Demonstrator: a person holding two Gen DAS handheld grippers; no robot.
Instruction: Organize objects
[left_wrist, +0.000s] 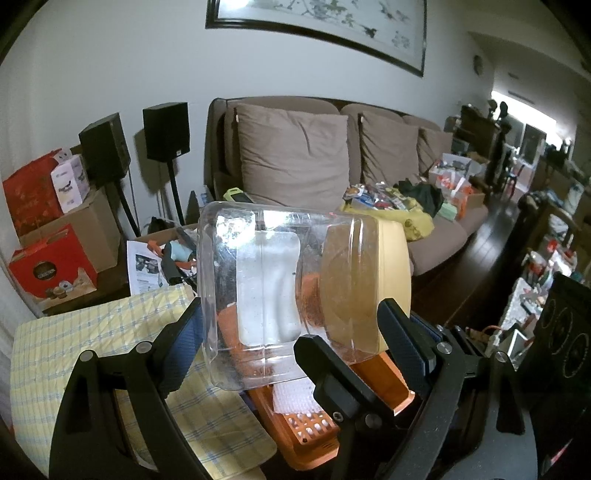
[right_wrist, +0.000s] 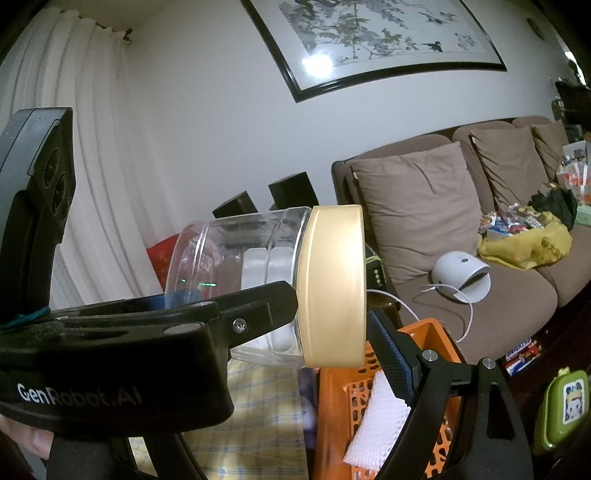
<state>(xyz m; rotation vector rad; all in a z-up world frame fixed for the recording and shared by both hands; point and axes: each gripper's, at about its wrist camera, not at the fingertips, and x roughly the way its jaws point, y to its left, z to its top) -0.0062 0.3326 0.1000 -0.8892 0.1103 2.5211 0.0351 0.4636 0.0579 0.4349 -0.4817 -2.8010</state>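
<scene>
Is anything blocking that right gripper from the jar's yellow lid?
Nothing visible does. The yellow lid sits right at the right gripper, while the left gripper clamps the clear jar beside it.

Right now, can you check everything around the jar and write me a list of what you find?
surface: yellow checked cloth, wrinkled.
job's things: clear jar with tan lid, lying sideways in the air; orange basket below it, white foam net inside.
clutter: yellow bag and packets on the sofa; green tin.
grippers: left gripper looks clamped on the jar, end to end; right gripper has one pad beside the lid, contact unclear.
cables: white cable trailing from a white rounded device.
surroundings: brown sofa, framed painting, two black speakers, curtain.
</scene>
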